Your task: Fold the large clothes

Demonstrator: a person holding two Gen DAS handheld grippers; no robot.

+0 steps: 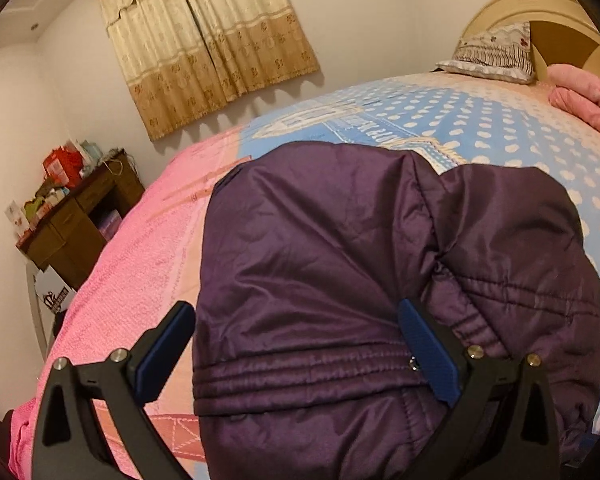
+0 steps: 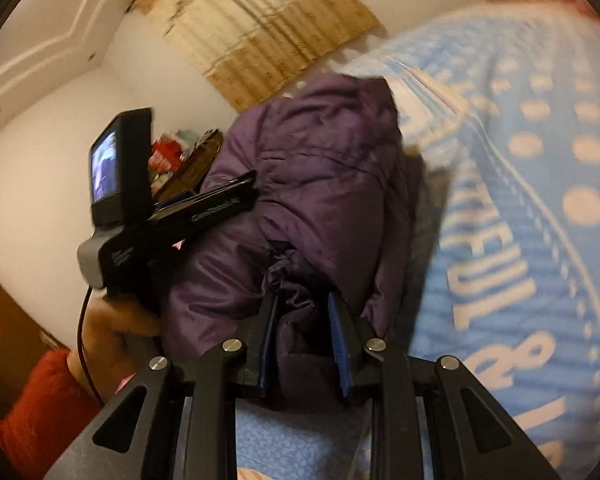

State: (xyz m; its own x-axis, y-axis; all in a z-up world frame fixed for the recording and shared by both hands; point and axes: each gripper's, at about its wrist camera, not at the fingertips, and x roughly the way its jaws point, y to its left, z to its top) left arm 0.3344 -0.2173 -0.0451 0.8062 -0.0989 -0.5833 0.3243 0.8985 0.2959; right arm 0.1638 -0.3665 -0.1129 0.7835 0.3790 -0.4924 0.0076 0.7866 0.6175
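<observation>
Left wrist view: purple jacket lies bunched on the bed, left gripper fingers spread wide astride its hem, not gripping. Right gripper fingers narrow, pinching a jacket fold. Bedspread lettering is blurred; the left gripper's side label is unreadable.

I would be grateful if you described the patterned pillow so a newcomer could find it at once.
Start at the large bed with its blue dotted cover and look to its far end, at the cream curved headboard. The pillow leans there, beside a folded pink blanket; its grey-white stripes and small prints set it apart.
</observation>
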